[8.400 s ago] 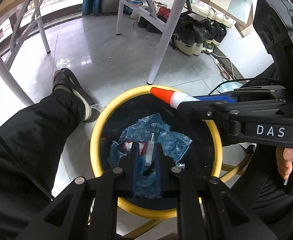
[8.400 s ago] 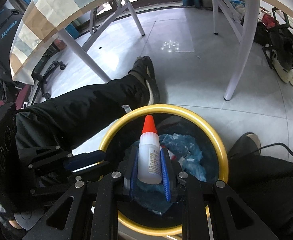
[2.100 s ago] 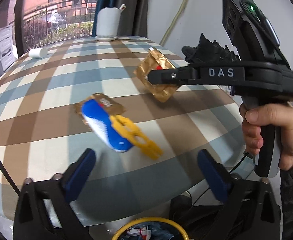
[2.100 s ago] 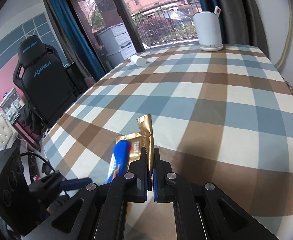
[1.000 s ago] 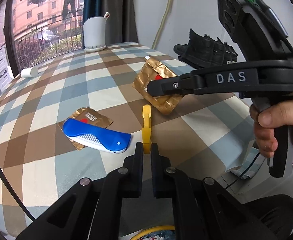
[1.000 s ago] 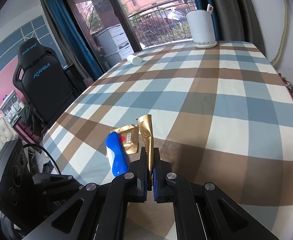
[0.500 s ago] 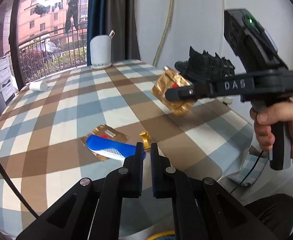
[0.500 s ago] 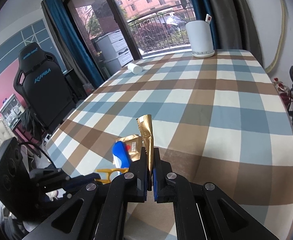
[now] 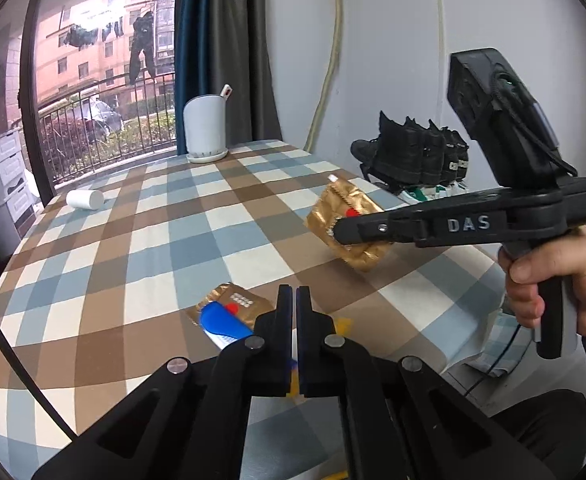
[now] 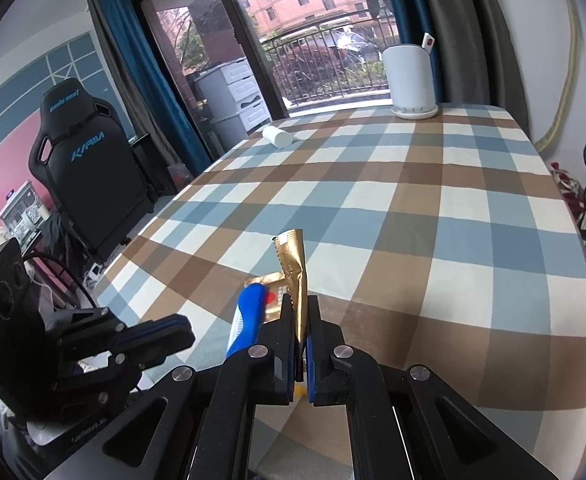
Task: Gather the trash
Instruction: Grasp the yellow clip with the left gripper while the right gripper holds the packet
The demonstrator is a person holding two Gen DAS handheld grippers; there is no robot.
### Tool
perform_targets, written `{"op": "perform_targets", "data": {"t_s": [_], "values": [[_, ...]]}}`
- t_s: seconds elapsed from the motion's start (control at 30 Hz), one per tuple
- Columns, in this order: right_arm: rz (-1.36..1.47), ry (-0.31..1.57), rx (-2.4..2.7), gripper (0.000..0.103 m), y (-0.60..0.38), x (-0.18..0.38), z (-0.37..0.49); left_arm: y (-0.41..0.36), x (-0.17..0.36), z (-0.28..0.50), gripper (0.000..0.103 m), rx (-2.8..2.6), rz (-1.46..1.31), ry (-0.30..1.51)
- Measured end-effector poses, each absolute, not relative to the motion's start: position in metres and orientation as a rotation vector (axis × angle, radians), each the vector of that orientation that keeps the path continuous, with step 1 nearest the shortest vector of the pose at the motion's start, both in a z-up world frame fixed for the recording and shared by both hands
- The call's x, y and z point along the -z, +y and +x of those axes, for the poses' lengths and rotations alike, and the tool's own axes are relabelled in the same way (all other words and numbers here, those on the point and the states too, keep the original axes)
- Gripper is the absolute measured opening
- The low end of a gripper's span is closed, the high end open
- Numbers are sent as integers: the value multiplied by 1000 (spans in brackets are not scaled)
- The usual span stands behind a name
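Right gripper [image 10: 301, 320]: fingers pressed together on a gold foil wrapper [image 10: 293, 276], which stands upright between the pads with its torn top edge above the fingertips. In the left wrist view the same gripper [image 9: 339, 232] reaches in from the right, held by a hand [image 9: 561, 276], the wrapper [image 9: 347, 224] lifted clear of the tablecloth.

Left gripper [image 9: 295, 300]: fingers closed against each other; a sliver of yellow [image 9: 343, 324] shows just behind them, but whether it is gripped cannot be told. In the right wrist view this gripper [image 10: 181, 332] sits at lower left, off the table's near edge.

Just beyond the left fingertips, a blue folding comb [image 9: 223, 322] lies on a second gold wrapper [image 9: 233, 304], flat on the checked tablecloth [image 9: 153, 240]; both also appear in the right wrist view, the comb [image 10: 249, 312] beside the clamped wrapper.

Far side of the table: a white cylindrical container [image 9: 205, 128] on a saucer, and a small white bottle [image 9: 85, 199] on its side. Black shoes [image 9: 409, 156] sit past the right edge; a black gaming chair [image 10: 85, 168] stands to the left.
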State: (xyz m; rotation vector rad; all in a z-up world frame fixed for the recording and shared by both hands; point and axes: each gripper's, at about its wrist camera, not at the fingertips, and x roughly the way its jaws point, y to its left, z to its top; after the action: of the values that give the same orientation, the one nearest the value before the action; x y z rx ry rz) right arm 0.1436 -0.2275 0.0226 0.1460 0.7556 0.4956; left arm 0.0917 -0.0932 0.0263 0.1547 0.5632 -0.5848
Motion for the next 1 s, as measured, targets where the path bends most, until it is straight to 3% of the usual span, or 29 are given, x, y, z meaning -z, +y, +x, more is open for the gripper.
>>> {"op": "perform_targets", "data": {"t_s": [0.53, 0.57, 0.6, 0.67, 1.0], "values": [[158, 762, -474, 3, -243, -21, 139, -112, -8, 79, 2, 685, 311, 653], [160, 762, -473, 3, -244, -22, 138, -114, -6, 80, 19, 695, 329, 666], [162, 761, -472, 3, -247, -21, 137, -115, -5, 79, 52, 703, 345, 677], [167, 759, -468, 3, -251, -21, 136, -116, -3, 76, 82, 721, 373, 663], [185, 762, -456, 4, -266, -16, 137, -131, 4, 85, 82, 884, 481, 718]]}}
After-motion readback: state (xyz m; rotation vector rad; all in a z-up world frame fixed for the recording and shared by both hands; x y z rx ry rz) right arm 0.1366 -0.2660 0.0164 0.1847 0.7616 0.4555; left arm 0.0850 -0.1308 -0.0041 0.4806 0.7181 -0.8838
